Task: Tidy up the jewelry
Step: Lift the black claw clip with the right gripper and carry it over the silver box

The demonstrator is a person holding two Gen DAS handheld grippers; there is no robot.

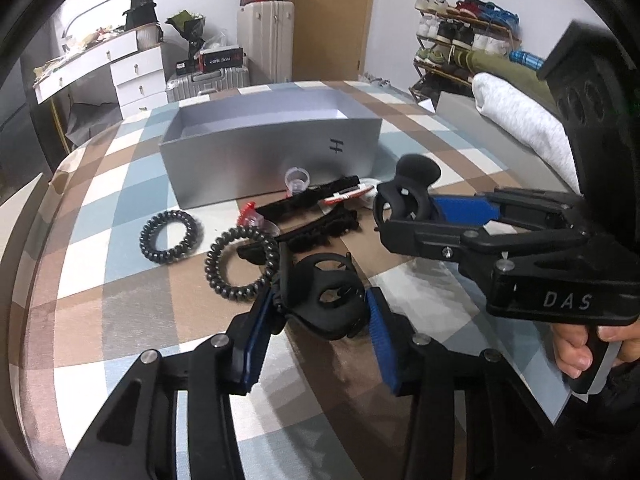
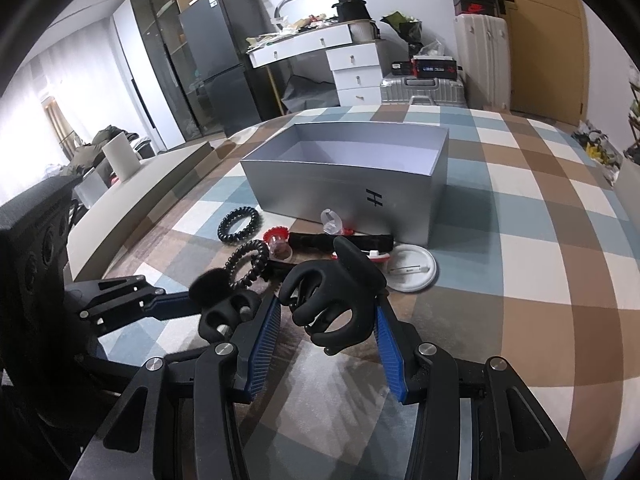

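Observation:
Each gripper is shut on a black hair claw clip. My left gripper (image 1: 320,312) holds one claw clip (image 1: 326,300) low over the checked cloth. My right gripper (image 2: 328,320) holds another claw clip (image 2: 336,300); this gripper also shows in the left wrist view (image 1: 404,200), to the right. An open silver box (image 1: 272,148) stands behind, empty inside in the right wrist view (image 2: 352,176). In front of it lie two black spiral hair ties (image 1: 170,236) (image 1: 240,264), black clips (image 1: 320,228), a clear ring (image 1: 297,180) and a red piece (image 1: 248,216).
A white round disc (image 2: 412,268) lies right of the pile. The checked cloth (image 1: 120,200) covers the surface. A white pillow (image 1: 520,120) and shoe rack (image 1: 464,36) are at the right, white drawers (image 1: 136,76) and suitcases (image 1: 264,36) behind.

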